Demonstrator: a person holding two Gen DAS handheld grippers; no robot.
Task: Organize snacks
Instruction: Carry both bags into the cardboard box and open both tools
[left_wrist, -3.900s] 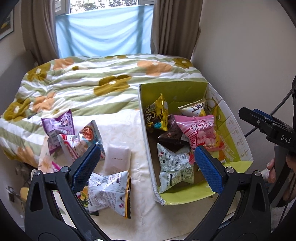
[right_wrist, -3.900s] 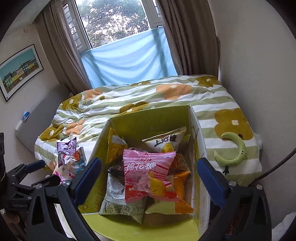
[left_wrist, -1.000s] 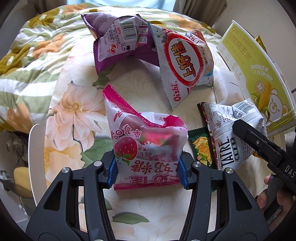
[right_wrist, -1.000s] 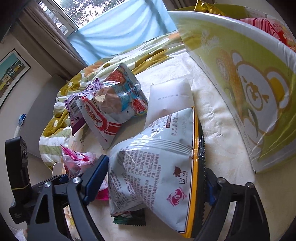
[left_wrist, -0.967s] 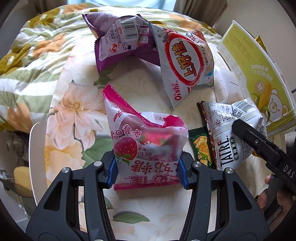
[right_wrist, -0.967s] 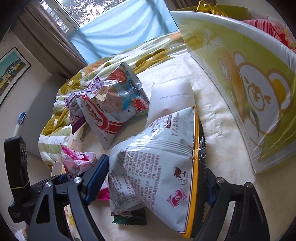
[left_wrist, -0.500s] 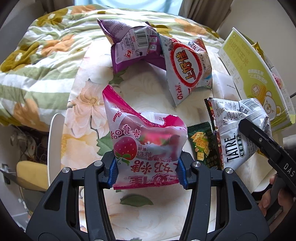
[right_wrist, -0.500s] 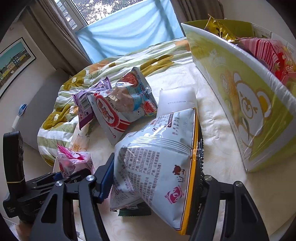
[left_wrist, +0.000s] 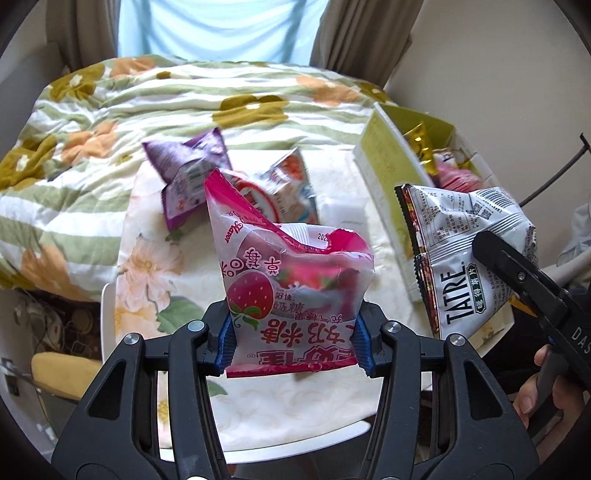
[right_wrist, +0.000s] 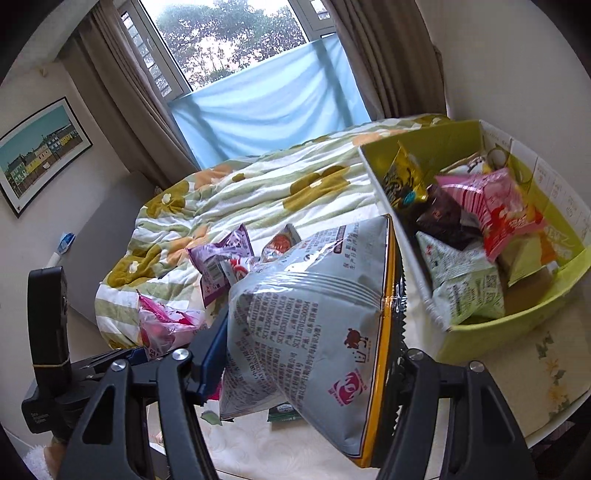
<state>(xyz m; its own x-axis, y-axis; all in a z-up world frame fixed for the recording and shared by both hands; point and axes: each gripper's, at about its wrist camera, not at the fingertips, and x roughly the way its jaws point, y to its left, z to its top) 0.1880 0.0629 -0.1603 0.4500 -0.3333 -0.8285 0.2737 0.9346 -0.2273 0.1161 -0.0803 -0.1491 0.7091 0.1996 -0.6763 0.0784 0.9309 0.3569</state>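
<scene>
My left gripper (left_wrist: 293, 343) is shut on a pink strawberry candy bag (left_wrist: 288, 280) and holds it in the air above the floral tablecloth (left_wrist: 155, 266). My right gripper (right_wrist: 306, 354) is shut on a silver chip bag (right_wrist: 314, 302), also lifted off the table. In the left wrist view that silver bag (left_wrist: 461, 258) hangs to the right with one right gripper finger (left_wrist: 509, 269) across it. The yellow-green snack box (right_wrist: 480, 332) stands to the right, and several packets lie inside it.
A purple bag (left_wrist: 184, 177), a red-and-white bag (left_wrist: 284, 188) and a white packet (left_wrist: 343, 214) lie on the table beyond the pink bag. A small green packet (right_wrist: 284, 410) lies under the silver bag. A bed with a flowered blanket (right_wrist: 258, 192) is behind.
Both grippers have risen, lifting the pink bag and the silver bag off the table. The right jaws closed in on the silver bag. The view now takes in more of the bed and box.
</scene>
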